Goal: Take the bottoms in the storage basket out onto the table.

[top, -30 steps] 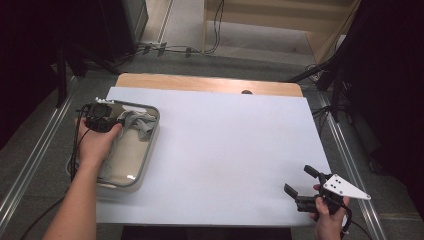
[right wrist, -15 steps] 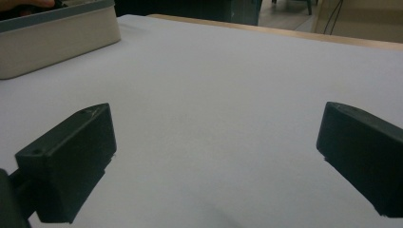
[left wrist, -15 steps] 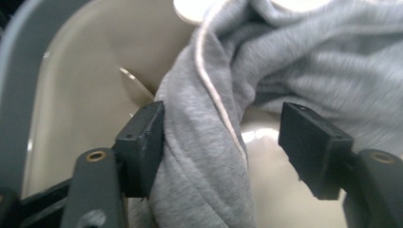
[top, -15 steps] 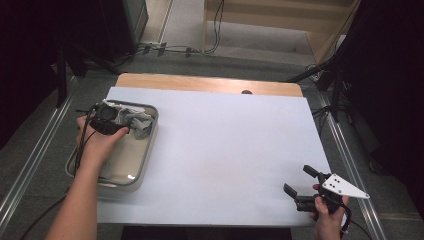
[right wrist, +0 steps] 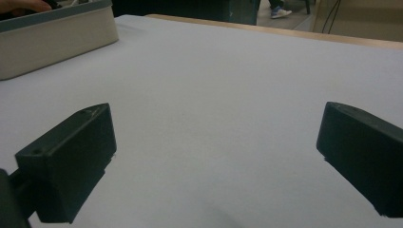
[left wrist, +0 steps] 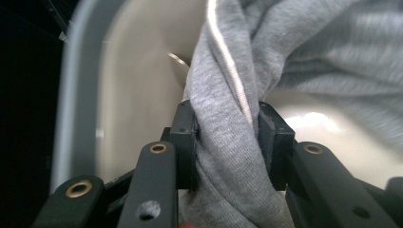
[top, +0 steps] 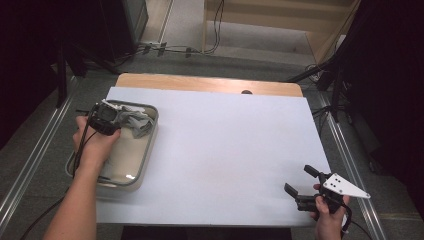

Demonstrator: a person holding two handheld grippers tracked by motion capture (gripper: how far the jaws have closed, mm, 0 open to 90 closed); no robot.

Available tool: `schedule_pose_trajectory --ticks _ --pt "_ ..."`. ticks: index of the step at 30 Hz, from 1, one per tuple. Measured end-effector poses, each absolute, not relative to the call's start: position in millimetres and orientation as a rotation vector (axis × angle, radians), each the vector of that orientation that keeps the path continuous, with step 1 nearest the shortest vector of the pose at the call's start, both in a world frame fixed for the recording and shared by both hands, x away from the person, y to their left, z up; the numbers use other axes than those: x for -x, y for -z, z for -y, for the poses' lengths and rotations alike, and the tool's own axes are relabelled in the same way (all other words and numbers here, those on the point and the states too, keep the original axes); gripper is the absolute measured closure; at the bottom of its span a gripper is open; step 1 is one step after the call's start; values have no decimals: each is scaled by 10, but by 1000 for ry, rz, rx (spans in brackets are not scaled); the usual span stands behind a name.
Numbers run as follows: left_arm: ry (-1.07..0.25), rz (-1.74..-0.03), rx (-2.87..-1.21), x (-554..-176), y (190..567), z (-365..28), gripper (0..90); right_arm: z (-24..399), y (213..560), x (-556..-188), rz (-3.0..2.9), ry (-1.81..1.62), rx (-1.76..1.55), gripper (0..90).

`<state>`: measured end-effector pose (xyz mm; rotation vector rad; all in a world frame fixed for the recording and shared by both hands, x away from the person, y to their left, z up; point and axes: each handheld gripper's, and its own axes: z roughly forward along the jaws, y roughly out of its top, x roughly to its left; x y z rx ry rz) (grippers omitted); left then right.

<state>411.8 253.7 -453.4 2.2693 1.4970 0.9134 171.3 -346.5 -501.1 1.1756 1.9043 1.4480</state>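
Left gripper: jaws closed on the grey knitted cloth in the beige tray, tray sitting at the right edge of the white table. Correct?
One slip: the beige tray with the grey rim sits at the table's left edge, not the right, as the high view shows. The rest holds: in the left gripper view, the left gripper has just been closing, and its pads press on the grey knitted cloth inside that tray.

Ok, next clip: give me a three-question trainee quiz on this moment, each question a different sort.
1. True or false: the left gripper has its jaws closed on the grey cloth.
2. Where does the grey cloth lie? A) on the white table sheet B) in the tray C) on the floor
3. Fill in: the right gripper, near the table's front right corner, has its jaws ____ with nothing between them.

Key: 1 true; the pads pinch a fold of the cloth. 2 B. 3 open.
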Motion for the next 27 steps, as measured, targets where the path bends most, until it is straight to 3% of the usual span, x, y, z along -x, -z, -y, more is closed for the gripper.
schedule_pose_trajectory --ticks 27 --pt "-1034 -1280 -1646 -3689 3885 -2700 676 3463 5000 -1709 -1894 -1446 -1168 0"
